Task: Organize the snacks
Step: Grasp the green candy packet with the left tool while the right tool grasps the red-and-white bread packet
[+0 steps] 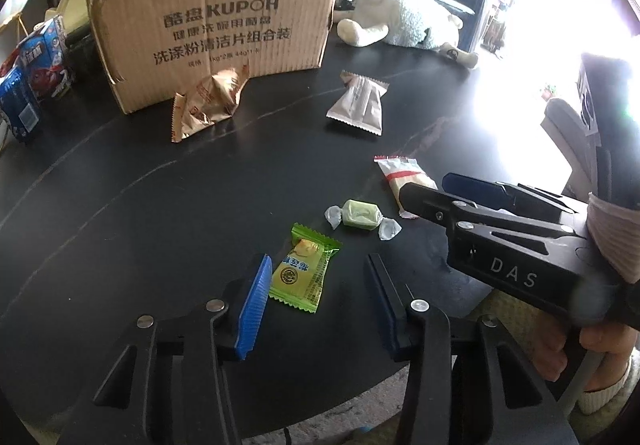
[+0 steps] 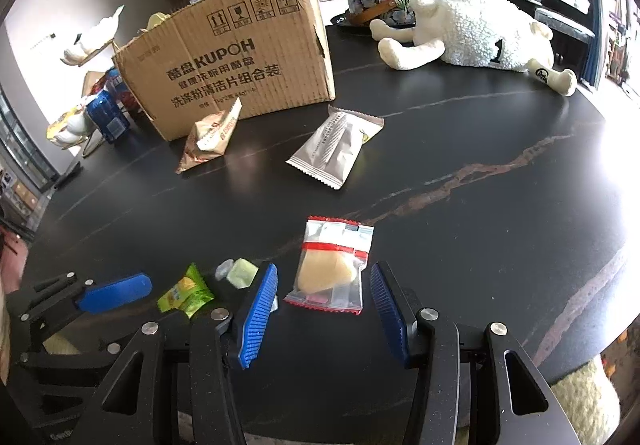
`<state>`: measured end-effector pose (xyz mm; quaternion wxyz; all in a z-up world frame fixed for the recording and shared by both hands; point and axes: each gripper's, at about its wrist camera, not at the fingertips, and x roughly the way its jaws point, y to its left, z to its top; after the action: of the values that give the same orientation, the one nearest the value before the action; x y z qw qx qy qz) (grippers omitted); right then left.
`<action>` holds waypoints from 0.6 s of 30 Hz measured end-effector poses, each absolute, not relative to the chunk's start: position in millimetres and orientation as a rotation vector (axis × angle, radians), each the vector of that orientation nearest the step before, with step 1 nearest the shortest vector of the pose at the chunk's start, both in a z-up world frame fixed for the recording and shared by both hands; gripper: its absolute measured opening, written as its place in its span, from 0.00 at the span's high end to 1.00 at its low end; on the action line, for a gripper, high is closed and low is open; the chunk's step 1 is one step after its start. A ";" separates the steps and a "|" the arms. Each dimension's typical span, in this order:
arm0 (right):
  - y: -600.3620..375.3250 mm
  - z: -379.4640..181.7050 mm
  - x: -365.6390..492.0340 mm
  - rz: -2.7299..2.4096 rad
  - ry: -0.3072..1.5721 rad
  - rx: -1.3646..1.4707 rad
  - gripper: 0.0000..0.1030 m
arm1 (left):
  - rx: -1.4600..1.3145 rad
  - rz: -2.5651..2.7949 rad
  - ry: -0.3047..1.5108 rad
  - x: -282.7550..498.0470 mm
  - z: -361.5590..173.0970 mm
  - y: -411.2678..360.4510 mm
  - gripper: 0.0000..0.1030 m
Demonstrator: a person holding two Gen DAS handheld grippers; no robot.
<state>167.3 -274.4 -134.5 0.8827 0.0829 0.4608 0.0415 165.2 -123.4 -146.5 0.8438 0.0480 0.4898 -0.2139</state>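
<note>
On the black table lies a green candy packet [image 1: 304, 273], between the blue pads of my left gripper [image 1: 318, 265]. The jaws are open and the packet sits nearer the left pad. A pale green twist-wrapped candy [image 1: 362, 215] lies just beyond it. My right gripper [image 2: 325, 269] is open around a white packet with red stripes [image 2: 332, 265], and neither pad presses on it. A grey packet [image 2: 336, 145] and a bronze packet [image 2: 212, 137] lie in front of the cardboard box [image 2: 232, 65]. In the left wrist view the right gripper [image 1: 426, 189] hovers over the white packet [image 1: 400, 173].
A white plush sheep [image 2: 480, 33] lies at the back right of the table. Blue snack boxes [image 1: 36, 77] stand left of the cardboard box. The table's curved edge [image 2: 600, 345] runs close at the near right. A hand [image 1: 600, 341] holds the right gripper's grip.
</note>
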 end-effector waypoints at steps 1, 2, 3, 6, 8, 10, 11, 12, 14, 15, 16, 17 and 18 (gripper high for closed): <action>-274.4 -135.4 168.1 0.085 0.961 0.172 0.51 | 0.099 -0.452 1.038 166.0 -147.5 -123.7 0.56; -274.0 -135.9 168.7 0.083 0.963 0.170 0.51 | 0.096 -0.455 1.044 166.7 -148.9 -124.2 0.57; -273.6 -136.3 169.7 0.083 0.965 0.168 0.51 | 0.094 -0.453 1.046 167.3 -149.7 -124.5 0.58; -271.3 -136.8 171.8 0.082 0.962 0.156 0.51 | 0.101 -0.443 1.040 168.5 -150.3 -125.1 0.59; -269.3 -137.9 173.4 0.076 0.961 0.140 0.51 | 0.095 -0.442 1.038 169.9 -150.4 -123.9 0.63; -267.5 -139.5 174.9 0.070 0.963 0.123 0.52 | 0.094 -0.441 1.040 170.9 -151.1 -123.3 0.64; -266.2 -140.6 175.8 0.072 0.969 0.118 0.52 | 0.091 -0.443 1.042 171.2 -151.6 -122.9 0.65; -265.6 -141.5 176.3 0.075 0.972 0.118 0.52 | 0.090 -0.445 1.043 171.6 -152.1 -122.9 0.66; -263.4 -143.5 177.3 0.076 0.978 0.107 0.53 | 0.084 -0.449 1.048 172.5 -153.5 -122.9 0.69; -262.4 -144.0 177.3 0.074 0.977 0.098 0.55 | 0.084 -0.449 1.051 173.1 -154.2 -123.2 0.71; -261.4 -144.1 177.2 0.072 0.976 0.087 0.58 | 0.082 -0.449 1.055 173.7 -155.2 -123.4 0.75; -260.9 -144.1 177.2 0.071 0.974 0.081 0.59 | 0.076 -0.452 1.058 173.7 -155.7 -122.7 0.76; -260.9 -144.1 177.1 0.071 0.972 0.079 0.59 | 0.070 -0.453 1.058 174.1 -156.0 -122.3 0.77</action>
<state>177.1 -260.9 -144.1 0.8829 0.0381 0.4668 0.0343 174.1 -122.3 -156.0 0.8383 0.0329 0.5002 -0.2141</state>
